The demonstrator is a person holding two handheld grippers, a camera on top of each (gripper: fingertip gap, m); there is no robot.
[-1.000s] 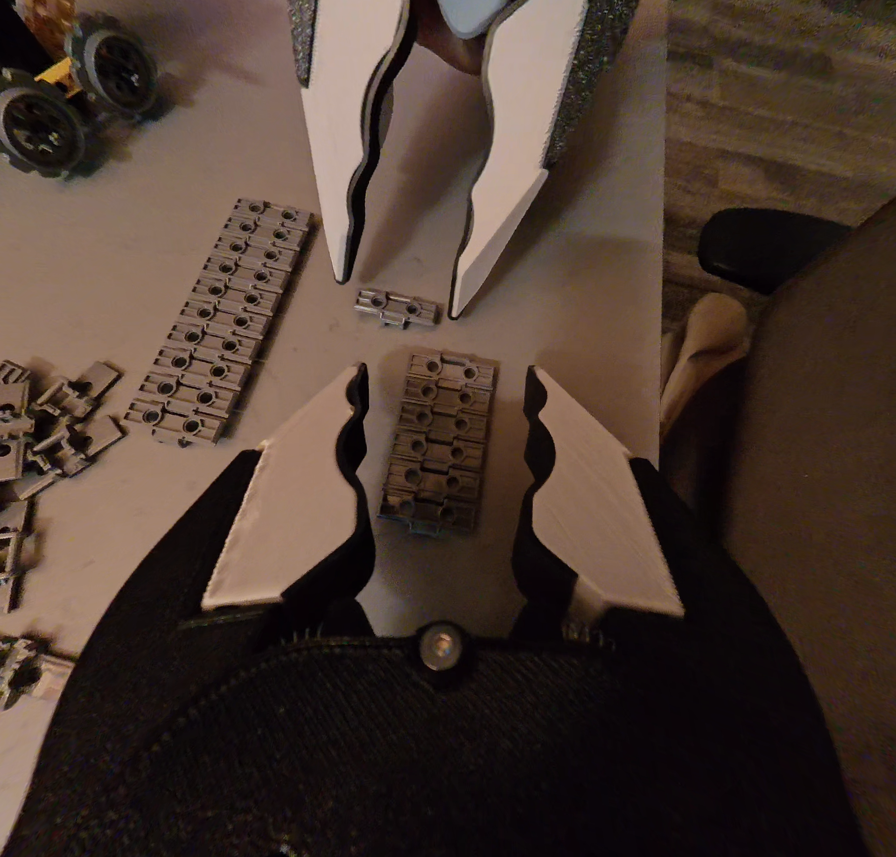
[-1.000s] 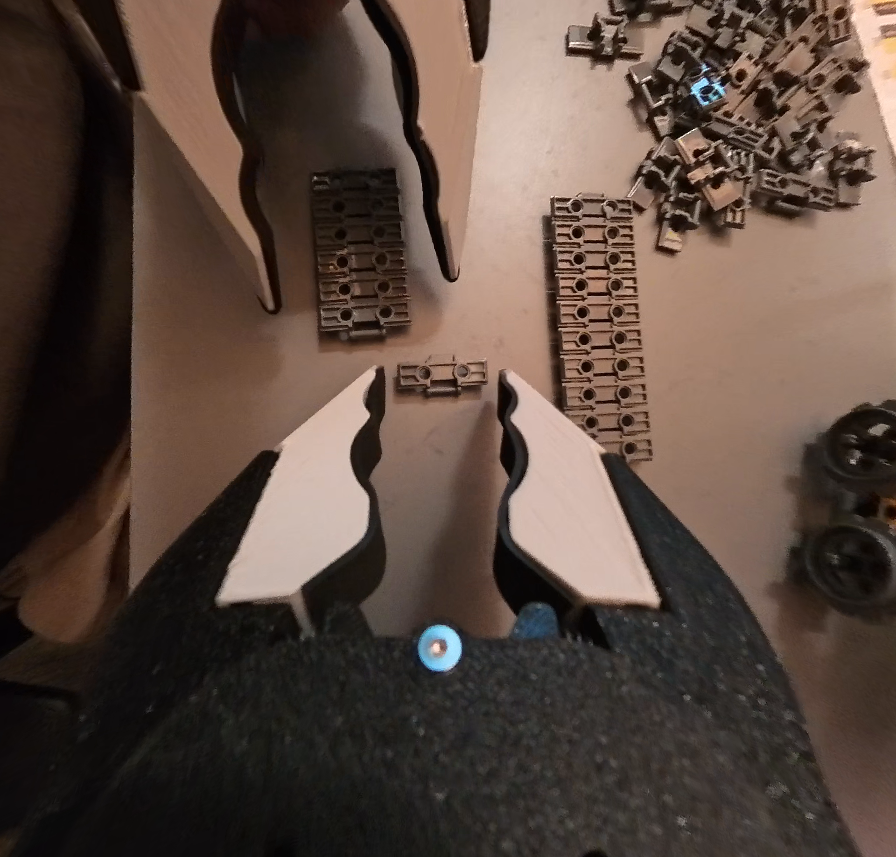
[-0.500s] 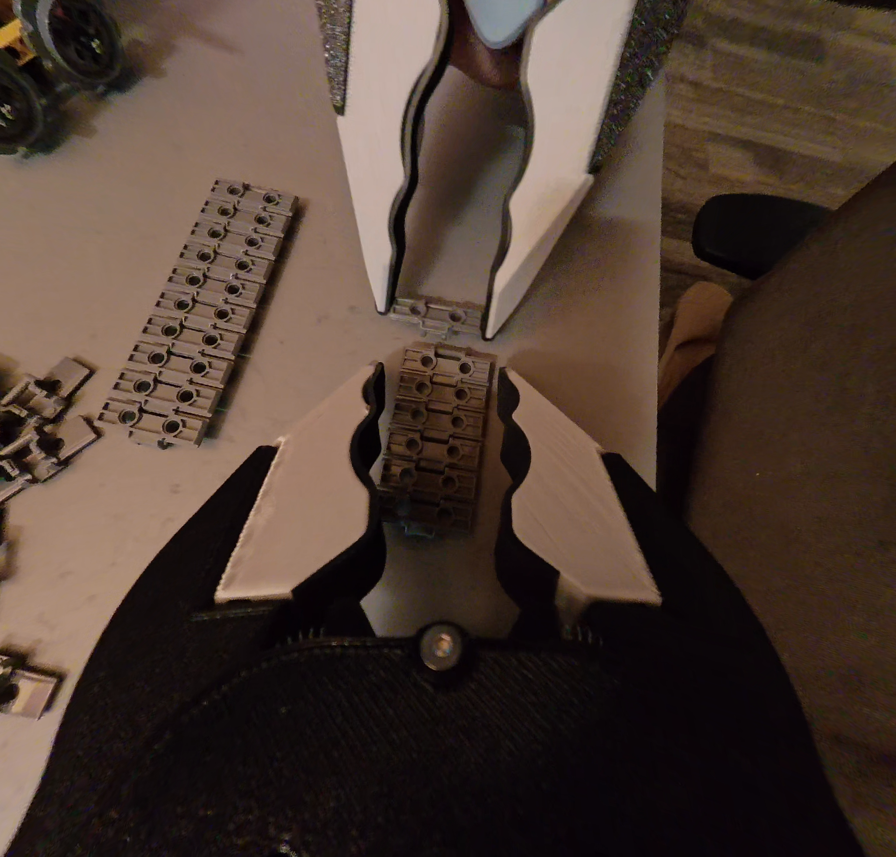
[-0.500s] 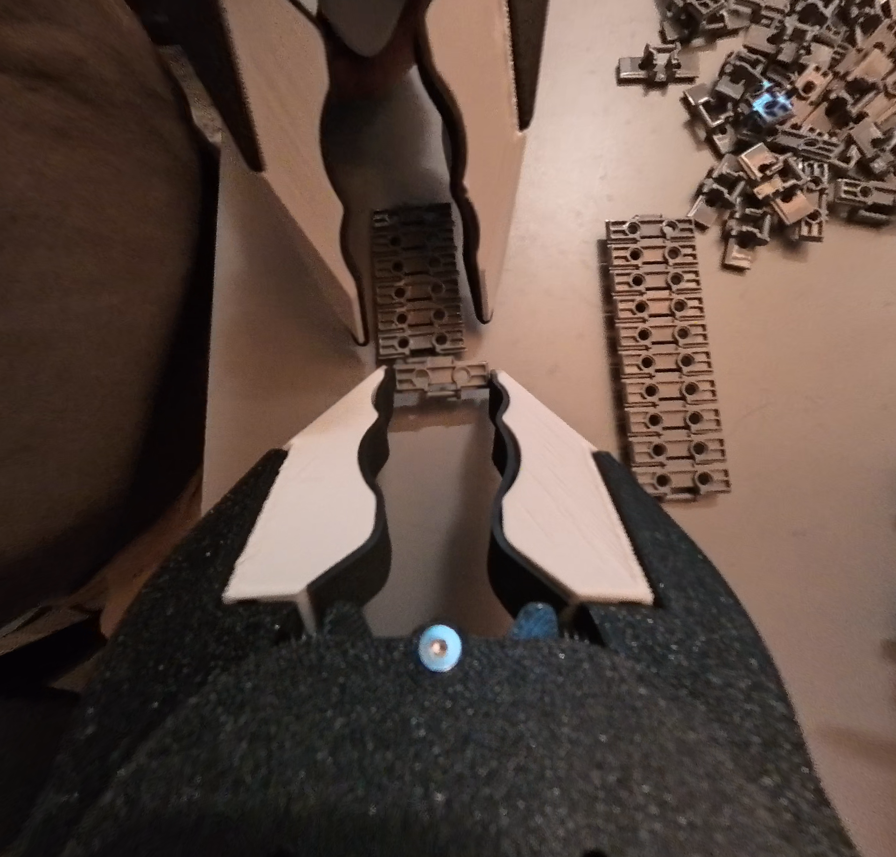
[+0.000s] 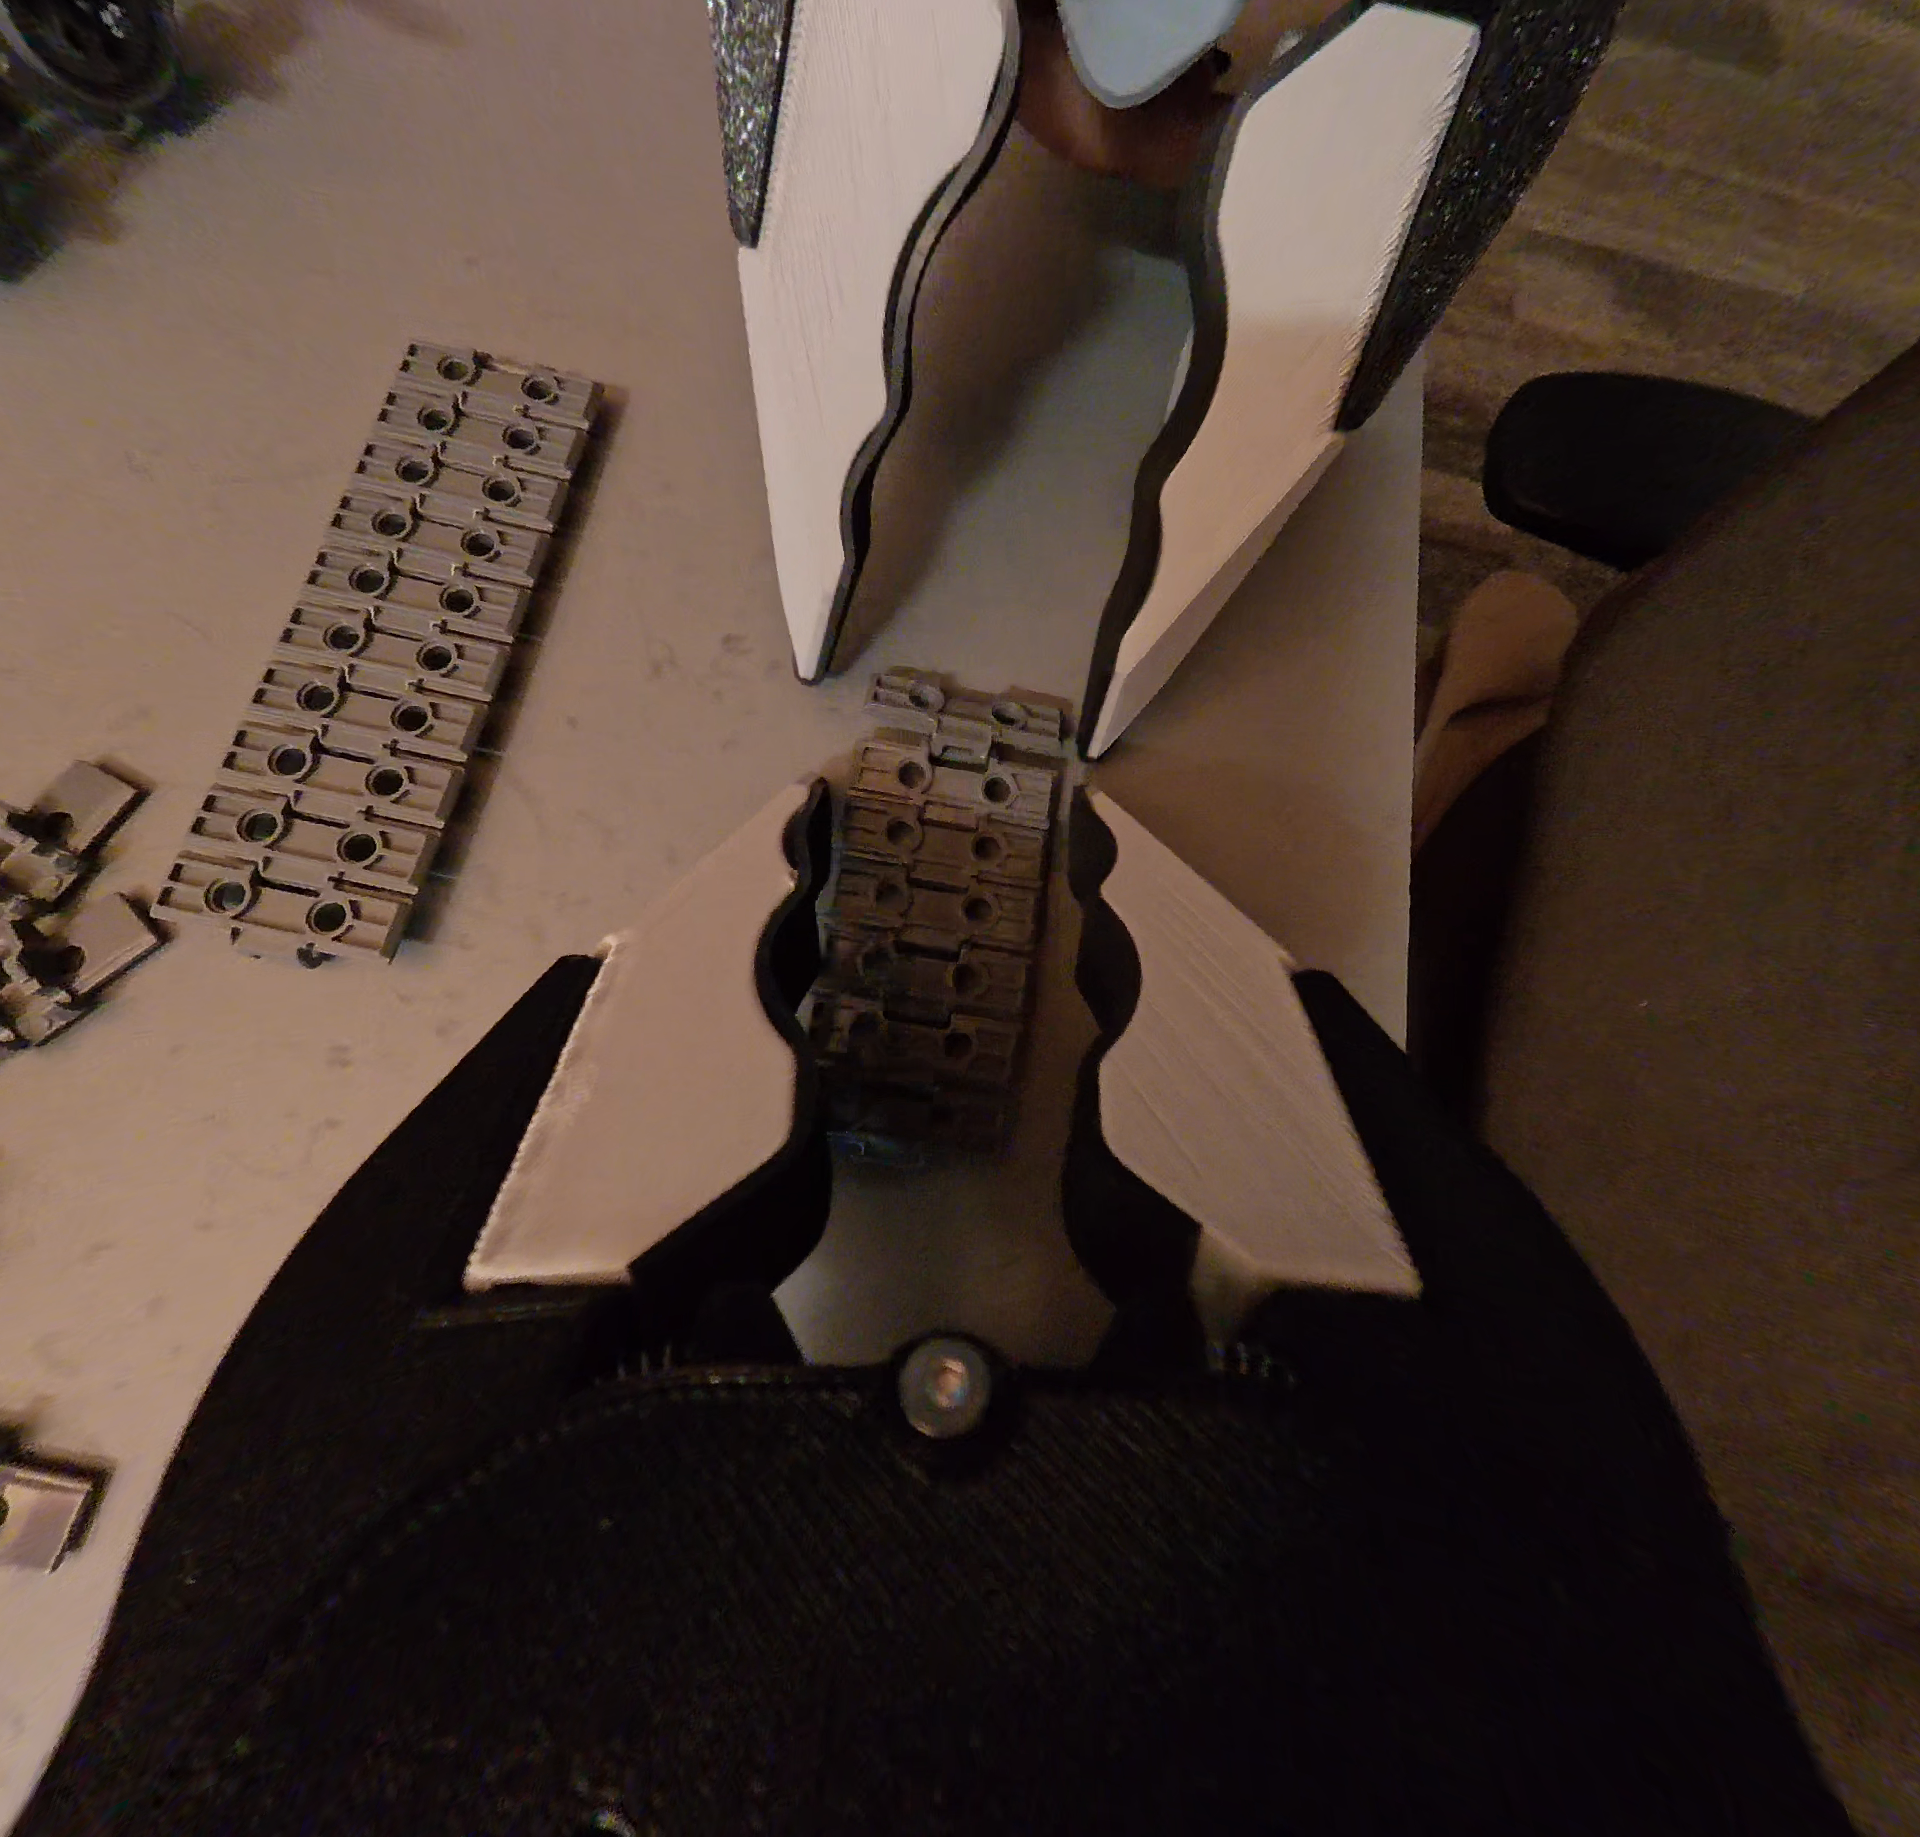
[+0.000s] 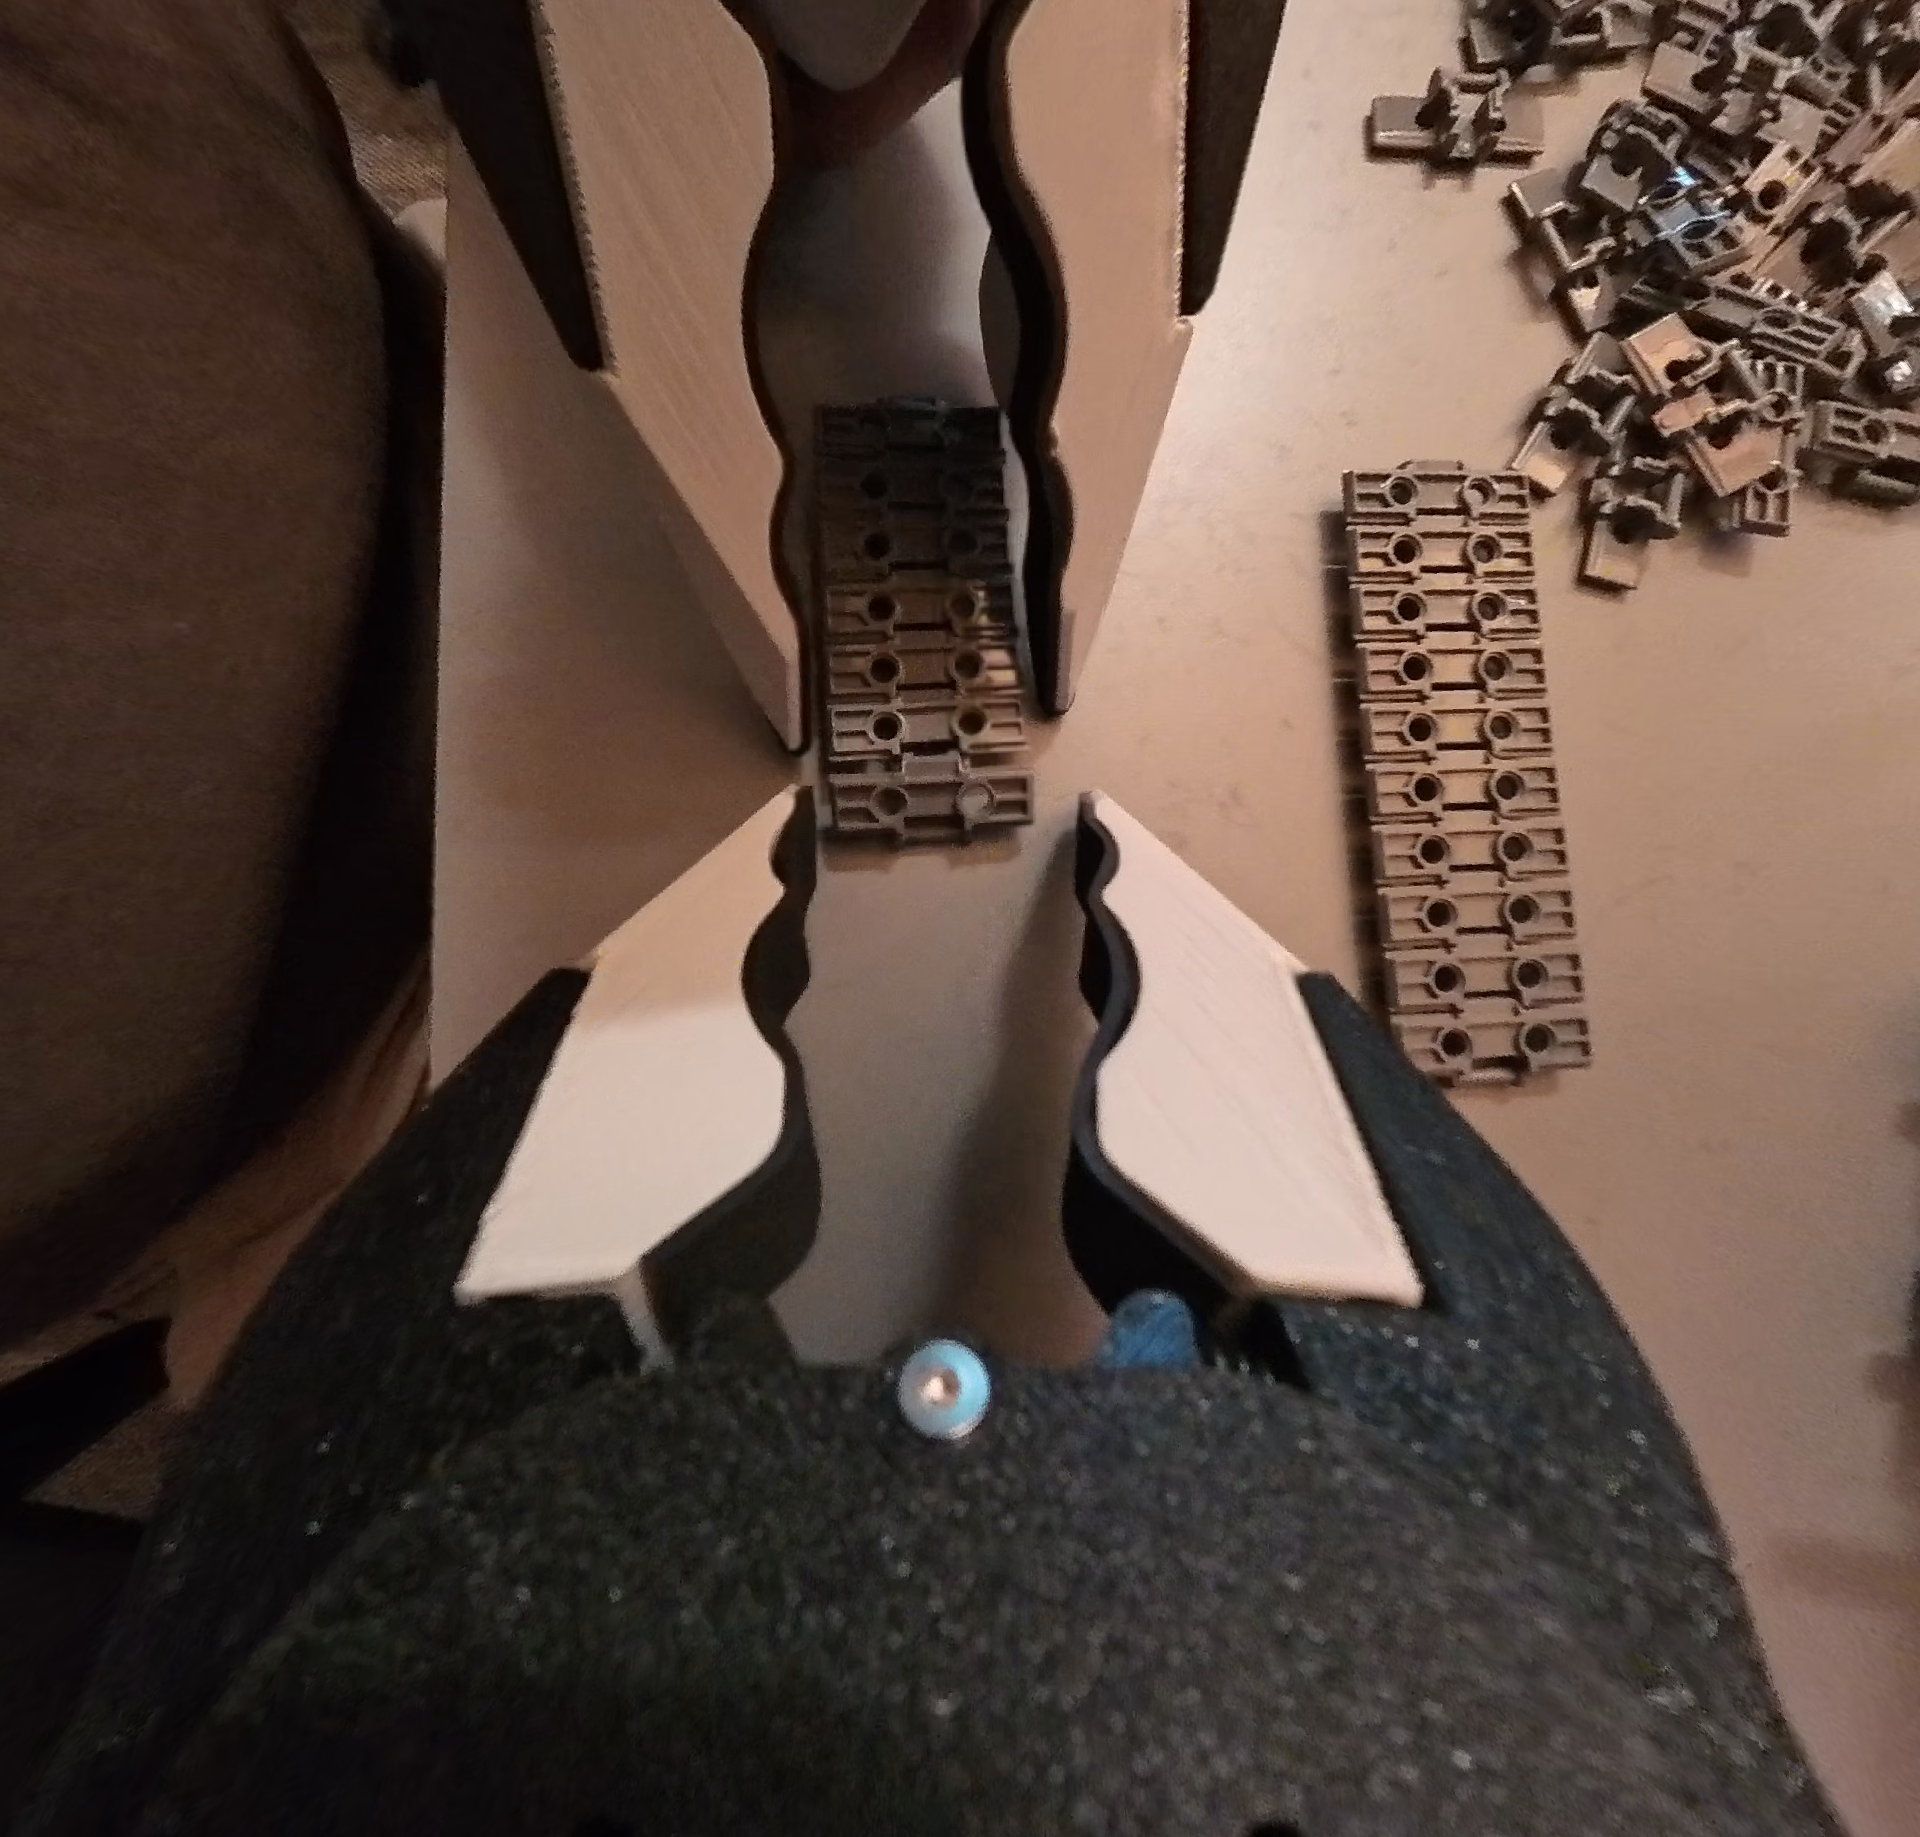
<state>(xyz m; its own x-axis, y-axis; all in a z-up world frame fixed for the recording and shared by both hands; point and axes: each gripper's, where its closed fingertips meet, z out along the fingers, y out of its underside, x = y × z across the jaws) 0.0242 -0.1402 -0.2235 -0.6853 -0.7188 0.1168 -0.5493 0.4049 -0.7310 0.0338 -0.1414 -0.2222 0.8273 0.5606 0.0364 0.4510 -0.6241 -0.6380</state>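
Observation:
A short grey track strip lies on the white table between my left gripper's fingers. The jaws press its two sides, so it is shut on the strip. In the right wrist view the same strip sits between the left gripper's fingers. A single grey track link lies against the strip's near end, a little askew in the left wrist view. My right gripper is open, its tips just behind the link and either side of it, holding nothing.
A longer track strip lies flat to one side, also in the right wrist view. A pile of loose grey links lies beyond it. A black wheel is at the far corner. The table edge runs close beside the grippers. The tips of both grippers are at nearly the same place. The black wheel is about 20 cm from both grippers' fingertips.
My right gripper pushed the single link against the short strip's end, then opened and let it go. My left gripper closed on the strip and still holds it.

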